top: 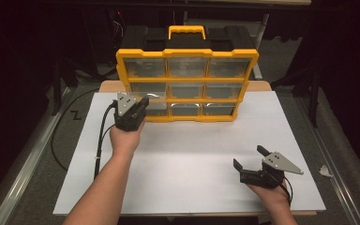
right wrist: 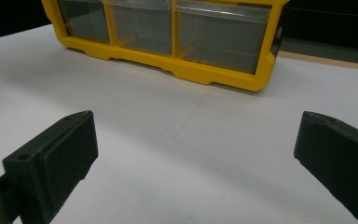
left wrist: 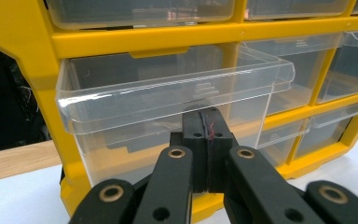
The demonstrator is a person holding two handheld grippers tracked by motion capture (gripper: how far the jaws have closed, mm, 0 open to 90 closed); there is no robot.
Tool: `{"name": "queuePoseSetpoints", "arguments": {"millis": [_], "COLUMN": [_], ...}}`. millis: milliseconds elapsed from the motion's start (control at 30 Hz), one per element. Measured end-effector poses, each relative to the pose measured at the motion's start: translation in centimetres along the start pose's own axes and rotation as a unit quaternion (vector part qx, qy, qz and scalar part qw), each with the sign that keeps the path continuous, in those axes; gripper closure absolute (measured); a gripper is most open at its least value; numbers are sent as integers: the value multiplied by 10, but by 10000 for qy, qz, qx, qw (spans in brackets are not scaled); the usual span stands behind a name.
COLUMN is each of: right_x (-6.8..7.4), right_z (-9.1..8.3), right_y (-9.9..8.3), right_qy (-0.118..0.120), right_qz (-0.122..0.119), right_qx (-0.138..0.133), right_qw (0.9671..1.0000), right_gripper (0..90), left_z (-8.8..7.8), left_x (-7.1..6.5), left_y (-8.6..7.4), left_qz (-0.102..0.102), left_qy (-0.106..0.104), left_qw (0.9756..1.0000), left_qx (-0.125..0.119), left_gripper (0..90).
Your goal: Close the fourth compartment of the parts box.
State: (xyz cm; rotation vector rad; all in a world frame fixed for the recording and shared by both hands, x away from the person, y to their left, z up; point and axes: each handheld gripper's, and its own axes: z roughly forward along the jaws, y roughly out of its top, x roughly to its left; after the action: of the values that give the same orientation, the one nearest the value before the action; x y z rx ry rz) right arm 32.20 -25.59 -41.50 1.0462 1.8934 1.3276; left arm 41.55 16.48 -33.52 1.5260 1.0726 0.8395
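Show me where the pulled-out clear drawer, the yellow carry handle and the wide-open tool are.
Clear drawer (left wrist: 168,100): left gripper view, on its front lip.
Carry handle (top: 186,30): high view, on its top bar.
Right gripper (top: 249,161): high view, midway between its jaw tips.

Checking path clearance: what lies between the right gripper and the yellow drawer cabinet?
Nothing: in the right gripper view, bare white tabletop runs from the open right gripper to the cabinet.

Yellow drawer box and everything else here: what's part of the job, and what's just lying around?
In the job:
- yellow drawer box
- clear drawer, pulled partly out
- left gripper, shut, at that drawer

Just lying about:
- crumpled white scrap beside the table
- right gripper, open, idle
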Motion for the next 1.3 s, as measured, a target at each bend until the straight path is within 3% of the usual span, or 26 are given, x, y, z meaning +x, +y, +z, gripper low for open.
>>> {"name": "queuePoseSetpoints", "arguments": {"millis": [1300], "right_x": [-1], "right_z": [1], "right_y": [-1], "right_qy": [-7], "right_qz": [41], "right_qx": [24], "right_qw": [10000], "right_gripper": [9], "left_z": [33], "left_x": [19], "left_y": [11], "left_qz": [-91], "left_qy": [330], "left_qw": [9990], "left_qx": [278], "left_gripper": [899]}}
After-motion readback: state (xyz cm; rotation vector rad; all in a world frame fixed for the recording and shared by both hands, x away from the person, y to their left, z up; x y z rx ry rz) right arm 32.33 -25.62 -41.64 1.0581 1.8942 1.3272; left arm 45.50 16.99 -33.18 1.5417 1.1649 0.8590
